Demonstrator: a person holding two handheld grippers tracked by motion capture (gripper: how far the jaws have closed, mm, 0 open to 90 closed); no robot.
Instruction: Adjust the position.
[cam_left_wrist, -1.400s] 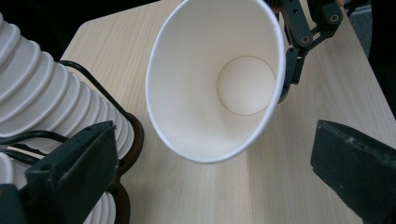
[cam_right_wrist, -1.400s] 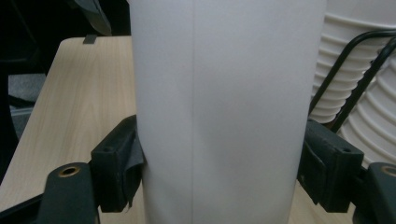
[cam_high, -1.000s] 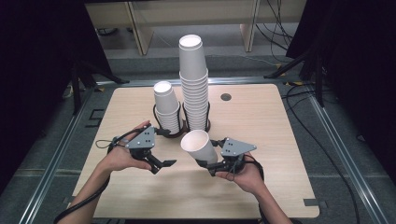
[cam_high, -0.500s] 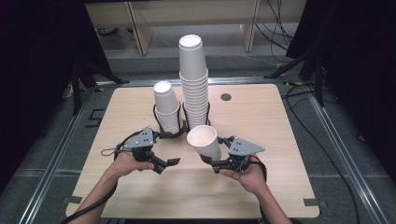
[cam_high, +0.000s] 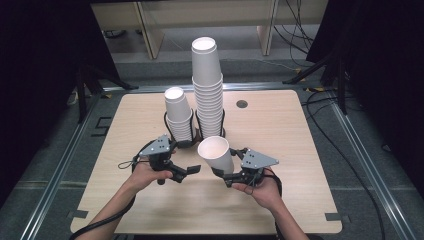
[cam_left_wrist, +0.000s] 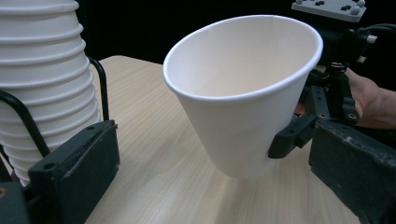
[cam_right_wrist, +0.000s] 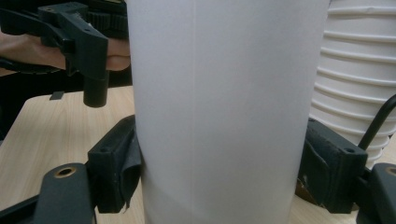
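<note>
Single paper cup held above wooden table (cam_high: 300, 150), in front of two cup stacks.

Tall stack (cam_high: 207, 90) and short stack (cam_high: 178, 117) stand in black wire holders. Right gripper (cam_high: 227, 176) clamps the white cup (cam_high: 216, 155) by its lower wall, mouth up, tilted. Left gripper (cam_high: 186, 171) stands open, empty, just beside.

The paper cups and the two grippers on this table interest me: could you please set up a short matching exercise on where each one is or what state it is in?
Things:
1. single paper cup
2. tall cup stack
3. short cup stack
4. left gripper

States:
A. open, holding nothing
B. left wire holder
C. clamped in the right gripper, off the table
D. right wire holder

Pairs: 1-C, 2-D, 3-B, 4-A
</note>
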